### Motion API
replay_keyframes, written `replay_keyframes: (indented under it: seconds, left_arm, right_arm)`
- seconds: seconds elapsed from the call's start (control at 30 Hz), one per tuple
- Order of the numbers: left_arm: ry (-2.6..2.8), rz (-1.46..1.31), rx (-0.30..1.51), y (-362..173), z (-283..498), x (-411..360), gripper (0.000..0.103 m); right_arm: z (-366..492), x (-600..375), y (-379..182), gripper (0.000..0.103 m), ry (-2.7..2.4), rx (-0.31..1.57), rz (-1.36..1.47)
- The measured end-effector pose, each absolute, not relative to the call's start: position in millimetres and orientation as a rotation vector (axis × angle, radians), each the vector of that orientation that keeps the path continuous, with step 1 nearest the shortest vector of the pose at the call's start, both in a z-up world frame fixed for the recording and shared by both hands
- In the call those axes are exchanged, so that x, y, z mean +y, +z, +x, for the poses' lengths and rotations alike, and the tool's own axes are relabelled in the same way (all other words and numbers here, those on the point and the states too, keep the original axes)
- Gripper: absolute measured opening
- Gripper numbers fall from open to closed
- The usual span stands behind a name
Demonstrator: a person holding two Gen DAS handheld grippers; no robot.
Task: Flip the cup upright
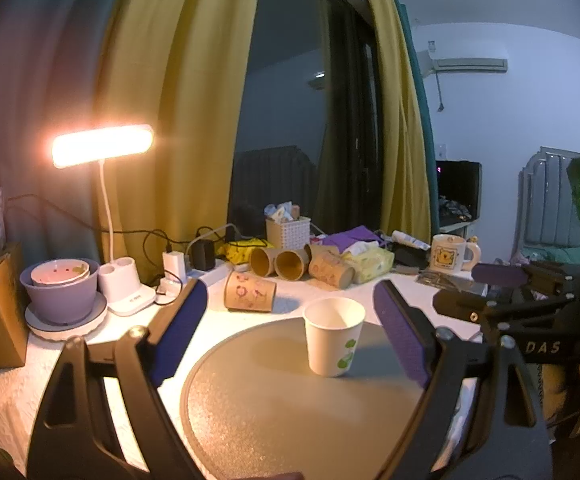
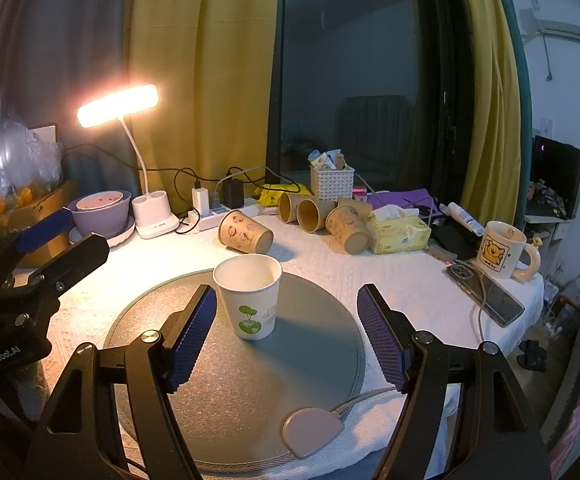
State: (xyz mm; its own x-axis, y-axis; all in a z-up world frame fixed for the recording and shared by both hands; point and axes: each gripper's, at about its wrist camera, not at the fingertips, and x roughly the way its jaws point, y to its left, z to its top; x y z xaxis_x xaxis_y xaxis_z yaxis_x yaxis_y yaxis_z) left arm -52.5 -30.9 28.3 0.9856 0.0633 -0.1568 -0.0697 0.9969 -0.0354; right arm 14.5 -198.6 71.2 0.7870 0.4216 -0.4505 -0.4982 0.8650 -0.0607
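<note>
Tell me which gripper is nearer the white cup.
Right, I judge. The right gripper is open with its left pad almost beside the white cup. The left gripper, also open, frames the cup from slightly farther back.

"DAS" shows in pale letters on the black body of the right gripper (image 1: 490, 312), and "GenRobot.AI" reads along the black body of the left gripper (image 2: 34, 264).

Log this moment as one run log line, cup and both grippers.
white paper cup: upright on round grey mat | left gripper: open, empty | right gripper: open, empty | four brown cups behind: on their sides
</note>
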Motion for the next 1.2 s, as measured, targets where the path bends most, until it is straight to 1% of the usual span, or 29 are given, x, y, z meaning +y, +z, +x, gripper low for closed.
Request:
replay_keyframes:
  seconds: [1.2]
  left_arm:
    - [0.073, -0.049, 0.173, 26.8, -49.3, -36.6, 0.086]
  right_arm:
    - [14.7, -195.2, 63.9, 0.076, 0.512, 0.467, -0.175]
